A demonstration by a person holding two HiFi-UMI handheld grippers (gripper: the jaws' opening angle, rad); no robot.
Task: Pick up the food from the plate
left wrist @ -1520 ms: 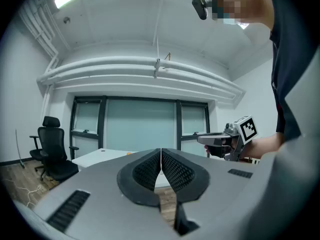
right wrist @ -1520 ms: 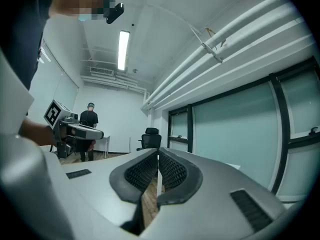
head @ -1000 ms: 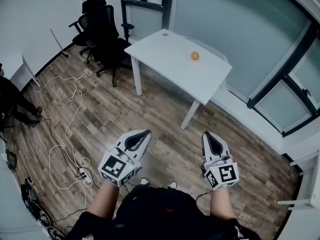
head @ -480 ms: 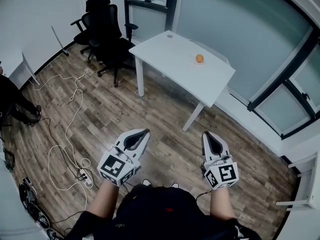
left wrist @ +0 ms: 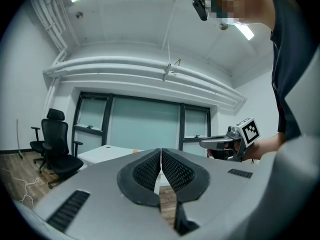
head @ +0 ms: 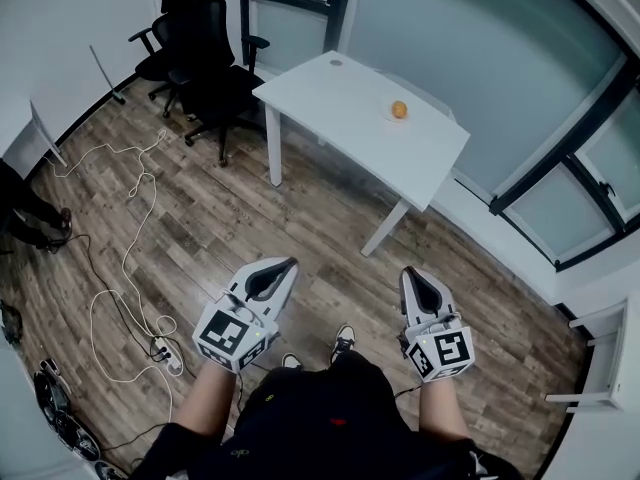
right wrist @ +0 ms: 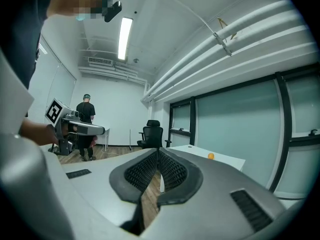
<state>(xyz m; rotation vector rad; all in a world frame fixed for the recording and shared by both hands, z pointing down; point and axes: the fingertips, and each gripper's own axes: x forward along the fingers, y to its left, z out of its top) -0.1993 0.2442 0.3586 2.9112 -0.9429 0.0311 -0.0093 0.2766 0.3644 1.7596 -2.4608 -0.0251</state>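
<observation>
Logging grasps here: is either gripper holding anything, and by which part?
Nothing is held. The left gripper and right gripper are both shut with nothing between their jaws; the orange food sits on the white table, away from both.

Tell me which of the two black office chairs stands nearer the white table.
The right-hand chair in the head view, its armrest close to the white table; the other chair sits farther left, nearer the wall.
</observation>
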